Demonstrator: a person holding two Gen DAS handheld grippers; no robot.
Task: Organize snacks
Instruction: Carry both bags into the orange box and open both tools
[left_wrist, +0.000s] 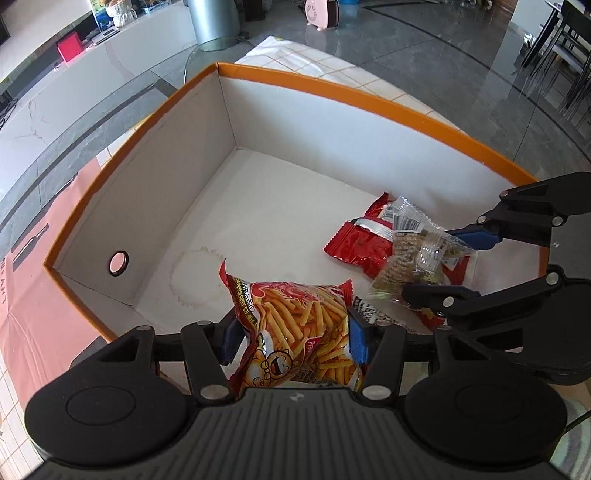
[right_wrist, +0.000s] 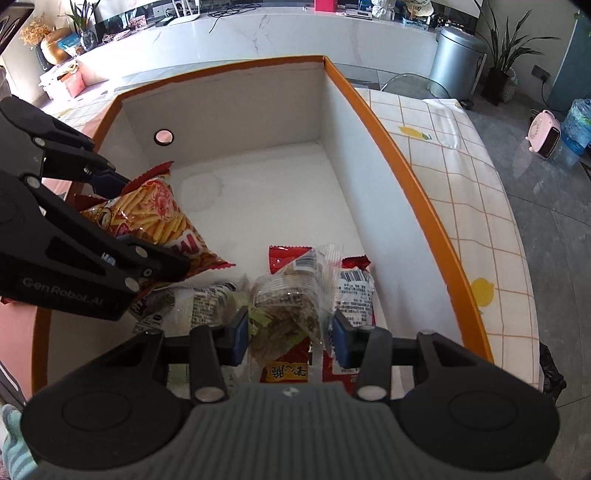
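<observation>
A white box with an orange rim (left_wrist: 354, 92) (right_wrist: 399, 147) sits on the table. My left gripper (left_wrist: 291, 338) is shut on a red and yellow bag of fries-shaped crackers (left_wrist: 299, 325) (right_wrist: 159, 214), held over the box's near edge. My right gripper (right_wrist: 290, 334) (left_wrist: 447, 266) is shut on a clear packet of brown biscuits (right_wrist: 291, 306) (left_wrist: 413, 258), low inside the box, over a red snack packet (left_wrist: 358, 243) (right_wrist: 284, 258). Another clear packet with printed labels (right_wrist: 195, 302) lies on the box floor beside it.
The box's far half shows bare white floor with a ring stain (left_wrist: 195, 277) and a round hole in one wall (left_wrist: 119, 263). A checked tablecloth (right_wrist: 461, 177) lies beyond the box. A pink mat (left_wrist: 33, 295) lies to the left.
</observation>
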